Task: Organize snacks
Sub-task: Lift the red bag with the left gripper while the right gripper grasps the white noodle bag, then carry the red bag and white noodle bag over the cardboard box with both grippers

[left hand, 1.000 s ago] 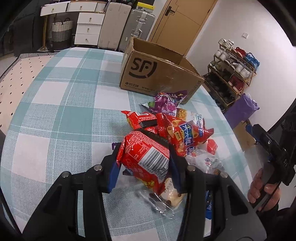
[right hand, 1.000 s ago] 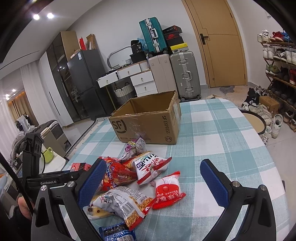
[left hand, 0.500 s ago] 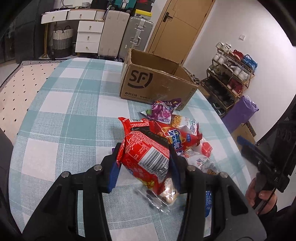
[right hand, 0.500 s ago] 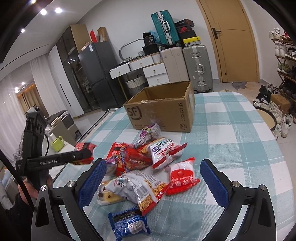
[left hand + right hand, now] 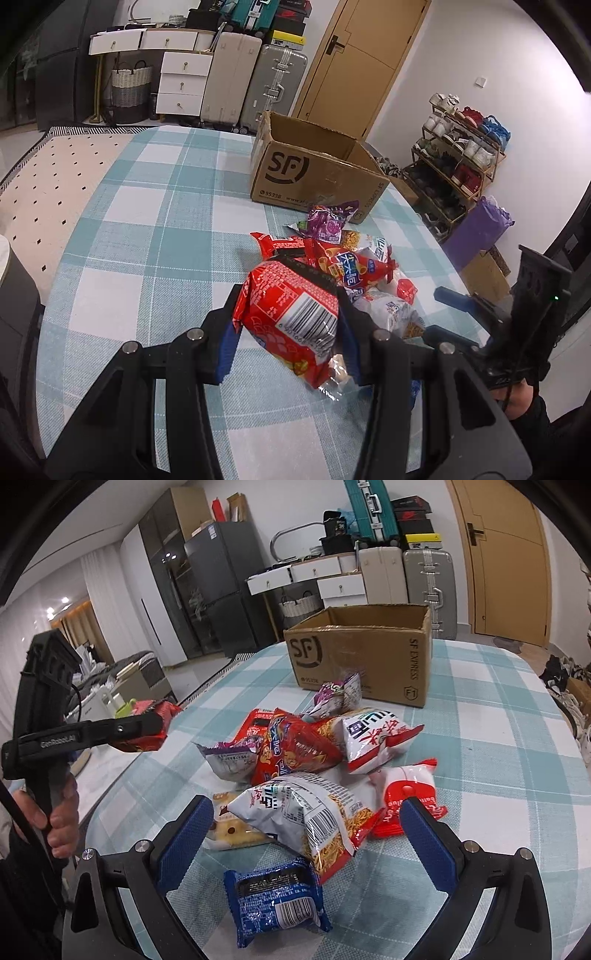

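Observation:
My left gripper [image 5: 286,328] is shut on a red snack bag [image 5: 291,314] with a barcode and holds it above the table; it also shows in the right wrist view [image 5: 147,727] at the left. A pile of snack packets [image 5: 347,266] lies in front of an open SF cardboard box [image 5: 317,173]. My right gripper [image 5: 306,838] is open, low over the pile, around a white noodle-snack bag [image 5: 306,812]. A blue packet [image 5: 277,897] lies just below it. The box [image 5: 362,653] stands behind the pile.
The table has a teal checked cloth [image 5: 140,236]. A red-and-white packet [image 5: 406,797] and a white-red bag [image 5: 373,734] lie at the pile's right. Suitcases and drawers [image 5: 229,81] stand behind the table; a shoe rack [image 5: 461,155] is at the right.
My left gripper has lifted with the red bag, away from the pile. My right gripper has moved forward and down over the snack pile, staying open.

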A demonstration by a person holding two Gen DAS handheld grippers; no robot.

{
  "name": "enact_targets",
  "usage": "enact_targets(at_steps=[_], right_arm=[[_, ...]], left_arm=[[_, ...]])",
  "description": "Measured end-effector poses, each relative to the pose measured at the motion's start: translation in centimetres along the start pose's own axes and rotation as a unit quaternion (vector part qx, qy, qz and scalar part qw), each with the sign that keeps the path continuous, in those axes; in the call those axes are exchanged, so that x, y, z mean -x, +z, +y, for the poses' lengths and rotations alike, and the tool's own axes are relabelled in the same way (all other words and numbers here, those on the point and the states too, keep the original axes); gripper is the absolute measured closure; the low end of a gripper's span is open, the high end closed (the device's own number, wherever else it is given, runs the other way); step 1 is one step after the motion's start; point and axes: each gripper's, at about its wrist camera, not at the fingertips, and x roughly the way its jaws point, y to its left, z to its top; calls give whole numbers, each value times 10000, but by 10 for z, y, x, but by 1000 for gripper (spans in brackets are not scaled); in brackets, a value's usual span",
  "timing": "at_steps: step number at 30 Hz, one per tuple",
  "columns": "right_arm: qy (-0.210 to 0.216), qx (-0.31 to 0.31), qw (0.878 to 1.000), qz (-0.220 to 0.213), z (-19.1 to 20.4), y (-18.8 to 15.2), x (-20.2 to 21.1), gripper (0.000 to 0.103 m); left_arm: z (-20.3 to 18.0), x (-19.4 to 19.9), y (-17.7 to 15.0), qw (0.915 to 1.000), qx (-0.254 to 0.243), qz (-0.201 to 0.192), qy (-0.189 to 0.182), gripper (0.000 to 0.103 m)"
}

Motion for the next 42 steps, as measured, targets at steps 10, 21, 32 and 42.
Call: enact_targets(at_steps=[10, 21, 32, 42], right_arm=[[-48, 482, 9981, 381, 18, 6, -38, 0], [-157, 695, 9934, 895, 21, 8, -63, 14], [-47, 426, 9962, 763, 5, 4, -53, 45], [209, 77, 9990, 398, -1, 1, -24, 47]], left_arm=[[3, 20, -5, 9999, 36, -112, -77, 59], [0, 25, -8, 9999, 7, -46, -149, 59], [-4, 19, -7, 9999, 26, 136, -74, 59], [-10, 16, -7, 9998, -39, 199, -22, 59]])
